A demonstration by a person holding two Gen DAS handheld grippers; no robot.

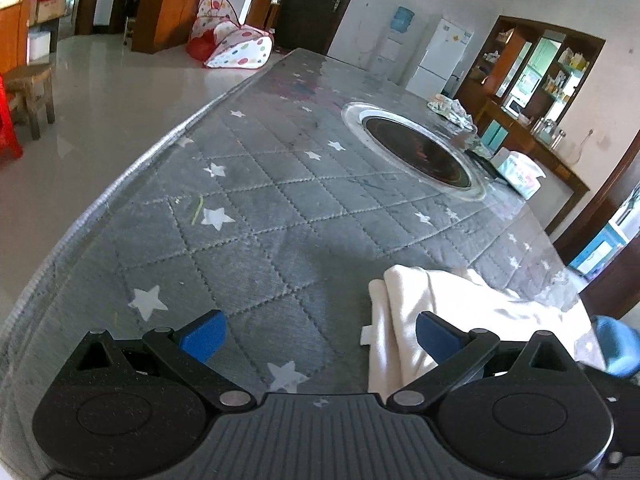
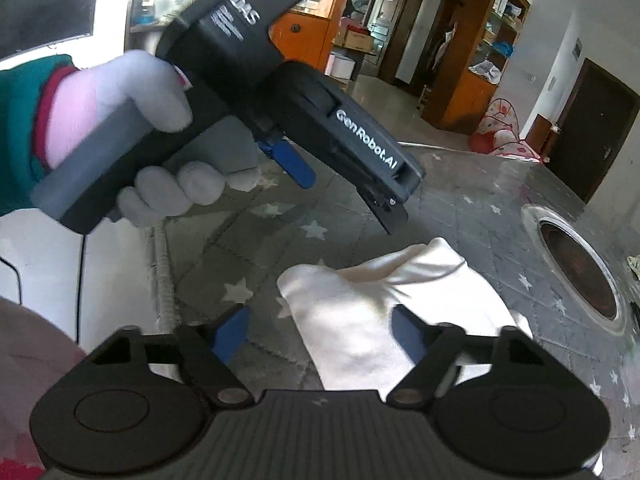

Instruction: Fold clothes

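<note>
A cream-white garment lies bunched on the grey star-quilted table cover, near the table's near right corner. My left gripper is open just above the cover; its right pad hangs over the garment's left edge, with nothing between the pads. In the right wrist view the garment lies ahead, part of it between the spread pads of my right gripper, which is open. A grey-gloved hand holds the left gripper's body above the garment, one blue finger showing.
A round dark hotplate is set into the table's middle. A tissue pack and crumpled wrappers sit at the far right edge. The cover's piped edge drops to a tiled floor with a wooden stool.
</note>
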